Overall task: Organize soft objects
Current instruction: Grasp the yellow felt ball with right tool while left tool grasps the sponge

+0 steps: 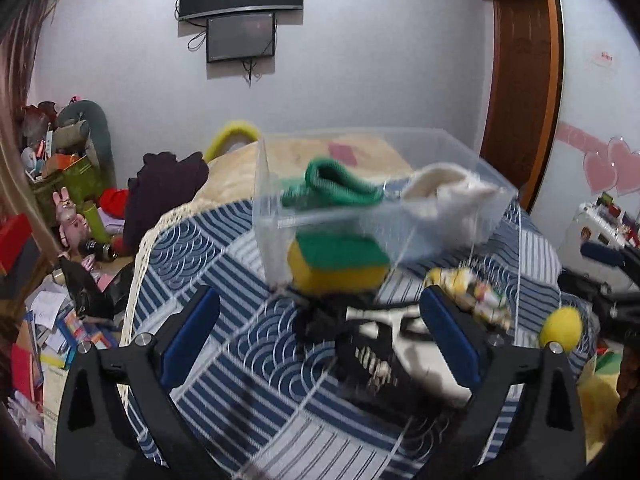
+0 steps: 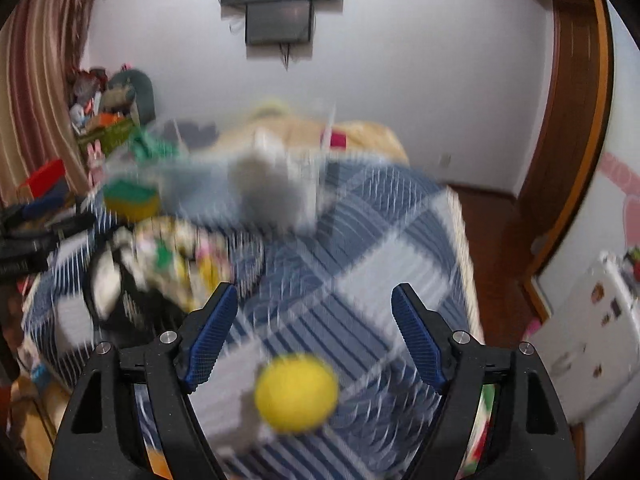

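Observation:
A clear plastic bin (image 1: 460, 148) stands on the blue patterned bedspread (image 1: 208, 248). It holds a green knit piece (image 1: 332, 184), a white fluffy item (image 1: 444, 196) and a yellow-green sponge (image 1: 340, 260). My left gripper (image 1: 320, 312) is open above a black-and-white fuzzy item (image 1: 380, 344). A colourful crumpled cloth (image 1: 472, 292) lies to its right. My right gripper (image 2: 314, 312) is open over the bedspread, with a yellow ball (image 2: 297, 392) between and below its fingers. The right wrist view is blurred; the bin (image 2: 176, 168) shows at upper left.
A dark garment (image 1: 164, 192) and a beige blanket (image 1: 236, 168) lie at the bed's far end. Clutter, boxes and plush toys (image 1: 68, 216) fill the floor at left. A wooden door (image 1: 520, 60) stands at right. A white cabinet (image 2: 592, 332) is at right.

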Motion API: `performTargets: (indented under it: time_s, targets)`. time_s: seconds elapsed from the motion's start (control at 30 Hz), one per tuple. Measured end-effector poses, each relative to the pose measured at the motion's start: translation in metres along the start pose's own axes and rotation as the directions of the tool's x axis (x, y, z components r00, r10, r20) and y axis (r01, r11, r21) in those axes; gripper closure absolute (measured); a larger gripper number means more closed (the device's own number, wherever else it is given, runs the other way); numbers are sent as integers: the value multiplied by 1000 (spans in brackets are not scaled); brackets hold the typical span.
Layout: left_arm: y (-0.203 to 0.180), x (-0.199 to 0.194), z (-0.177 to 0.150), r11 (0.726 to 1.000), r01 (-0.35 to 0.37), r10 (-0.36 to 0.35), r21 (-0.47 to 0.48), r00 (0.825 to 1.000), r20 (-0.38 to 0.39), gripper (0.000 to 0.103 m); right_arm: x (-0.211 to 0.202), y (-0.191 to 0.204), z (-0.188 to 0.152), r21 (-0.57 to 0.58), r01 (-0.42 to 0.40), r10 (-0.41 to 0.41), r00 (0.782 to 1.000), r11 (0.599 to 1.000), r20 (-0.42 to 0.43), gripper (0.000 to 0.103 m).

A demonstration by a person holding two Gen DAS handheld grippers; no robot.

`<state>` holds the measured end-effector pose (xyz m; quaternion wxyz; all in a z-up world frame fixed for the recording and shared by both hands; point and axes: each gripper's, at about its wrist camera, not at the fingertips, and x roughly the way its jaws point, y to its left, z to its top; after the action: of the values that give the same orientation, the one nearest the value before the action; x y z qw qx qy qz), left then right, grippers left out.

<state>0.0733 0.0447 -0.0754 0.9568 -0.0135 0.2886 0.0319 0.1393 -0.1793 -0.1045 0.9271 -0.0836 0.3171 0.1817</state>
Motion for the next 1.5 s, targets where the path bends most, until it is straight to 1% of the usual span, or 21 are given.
performTargets:
  time_s: [0.07,0.2,0.27,0.3,0.33,0.4,0.57,0.63,0.7,0.77,0.83,0.87,0.93,0.97,1.03,1.1,1.17,1.3,1.5]
  targets:
    - [-2,0,-7,1000,-13,13,3,1000,-3,2,2,-1,-15,13,-8,8,999,1000,-35,26]
    - [-4,3,-14,1000,-27,27,9,1000,-2,2,9,-6,-30,51,-37,41,996,998,-81,27]
    - [-5,5,-13,1000,-24,24,-2,1000,4,2,13,-8,-34,58,-49,54,994,997,-97,41]
    - [-4,6,-12,1000,-16,16,-8,1000,3,2,13,-8,-35,55,-53,58,993,997,-107,57]
    - [-4,9,-10,1000,-5,5,-14,1000,4,2,14,-8,-34,51,-70,76,990,996,-122,62]
    - [-5,13,-5,1000,1,0,-19,1000,8,2,13,-8,-32,48,-76,81,991,996,-108,63]
    - [-7,26,9,999,-2,3,-32,1000,28,3,7,-7,-10,30,-75,75,997,997,-22,63]
    - [-6,32,14,999,-5,6,-41,1000,27,7,9,-8,0,30,-80,79,997,996,3,63]
    - [-6,42,18,999,-8,8,-48,1000,11,17,11,-8,7,28,-87,87,996,996,22,63]
    - [-4,51,19,998,-1,0,-57,1000,-11,20,15,-6,9,33,-97,96,995,995,34,63]
    - [-3,59,19,997,16,-18,-75,999,-32,29,17,-5,12,36,-104,102,994,994,46,63]
    - [-2,62,17,996,25,-29,-84,999,-44,36,17,-3,15,38,-107,105,993,994,53,63]
    - [-2,65,14,995,42,-47,-93,997,-54,40,17,-2,16,44,-117,114,992,992,60,63]
    - [-1,64,12,995,40,-45,-93,998,-48,48,17,0,18,46,-120,117,991,992,62,63]
    - [-2,60,11,995,48,-52,-85,998,-46,49,17,1,21,47,-121,118,991,992,67,63]
    - [-2,52,10,995,57,-59,-85,998,-21,62,15,2,24,50,-129,125,989,990,78,63]
    - [-3,43,12,995,63,-63,-75,998,-7,69,15,1,29,52,-138,133,987,989,92,63]
    - [-2,25,17,995,77,-74,-69,996,40,69,10,5,38,47,-148,142,982,988,122,63]
    - [0,15,23,995,74,-69,-65,995,73,70,8,7,47,39,-155,147,978,987,150,63]
